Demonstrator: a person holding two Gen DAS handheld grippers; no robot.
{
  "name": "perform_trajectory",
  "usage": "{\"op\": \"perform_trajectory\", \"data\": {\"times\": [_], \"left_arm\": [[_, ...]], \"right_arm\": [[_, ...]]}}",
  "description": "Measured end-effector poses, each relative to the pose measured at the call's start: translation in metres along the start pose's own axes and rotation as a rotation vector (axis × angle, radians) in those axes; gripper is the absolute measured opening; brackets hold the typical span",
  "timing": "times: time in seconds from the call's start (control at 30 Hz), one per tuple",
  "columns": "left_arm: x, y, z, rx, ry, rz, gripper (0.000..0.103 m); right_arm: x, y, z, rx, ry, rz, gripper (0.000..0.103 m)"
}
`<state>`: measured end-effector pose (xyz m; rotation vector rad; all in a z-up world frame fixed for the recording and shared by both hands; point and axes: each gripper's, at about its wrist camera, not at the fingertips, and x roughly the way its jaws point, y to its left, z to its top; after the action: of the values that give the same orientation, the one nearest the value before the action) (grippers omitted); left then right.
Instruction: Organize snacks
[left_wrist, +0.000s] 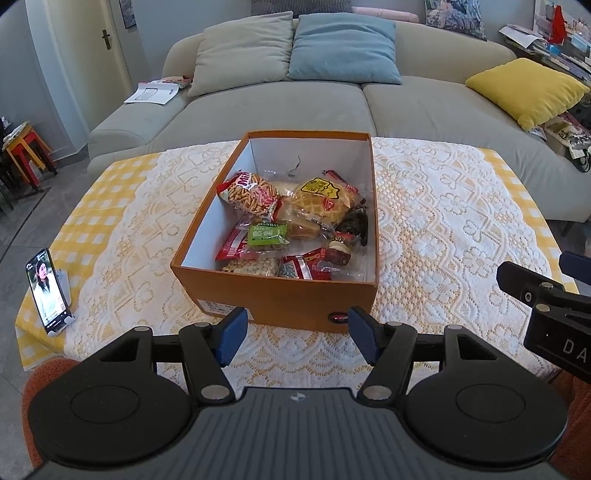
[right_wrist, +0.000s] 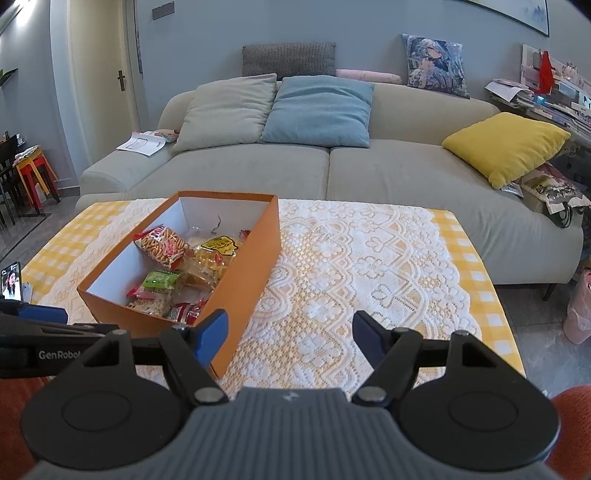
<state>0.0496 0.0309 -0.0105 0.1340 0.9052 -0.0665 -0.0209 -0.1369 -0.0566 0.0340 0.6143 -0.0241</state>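
Note:
An orange cardboard box (left_wrist: 280, 299) with a white inside stands on the lace-covered table (left_wrist: 443, 229). Several wrapped snacks lie in it: a red bag of sticks (left_wrist: 251, 192), a yellow waffle pack (left_wrist: 325, 199), a green packet (left_wrist: 266, 233). My left gripper (left_wrist: 293, 334) hovers open just in front of the box's near wall, nothing between its blue pads. In the right wrist view the box (right_wrist: 243, 258) sits to the left, and my right gripper (right_wrist: 290, 338) is open over the lace cloth beside the box's near right corner, holding nothing.
A phone on a stand (left_wrist: 48, 291) is at the table's near left corner. A grey sofa (right_wrist: 332, 170) with grey, blue and yellow cushions runs behind the table. Stools (left_wrist: 27, 151) stand at far left; cluttered shelves (right_wrist: 546, 96) at right.

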Motion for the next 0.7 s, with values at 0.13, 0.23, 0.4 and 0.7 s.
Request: {"op": "perform_trajectory", "data": {"times": [0.13, 0.23, 0.4, 0.7], "left_arm": [[-0.0006, -0.0001, -0.0001, 0.001, -0.002, 0.0, 0.074], [-0.001, -0.0002, 0.0002, 0.003, -0.005, 0.001, 0.074], [-0.0013, -0.0003, 0.0004, 0.003, -0.005, 0.0, 0.074], [-0.0024, -0.0026, 0.0001, 0.005, -0.004, -0.007, 0.074]], "right_arm": [[0.0002, -0.0007, -0.0003, -0.001, -0.001, 0.001, 0.073], [0.0003, -0.0007, -0.0002, -0.001, 0.0, 0.0, 0.073], [0.0003, -0.001, -0.0003, -0.001, 0.0, 0.002, 0.073], [0.0003, -0.0025, -0.0012, 0.002, 0.004, 0.004, 0.073]]}}
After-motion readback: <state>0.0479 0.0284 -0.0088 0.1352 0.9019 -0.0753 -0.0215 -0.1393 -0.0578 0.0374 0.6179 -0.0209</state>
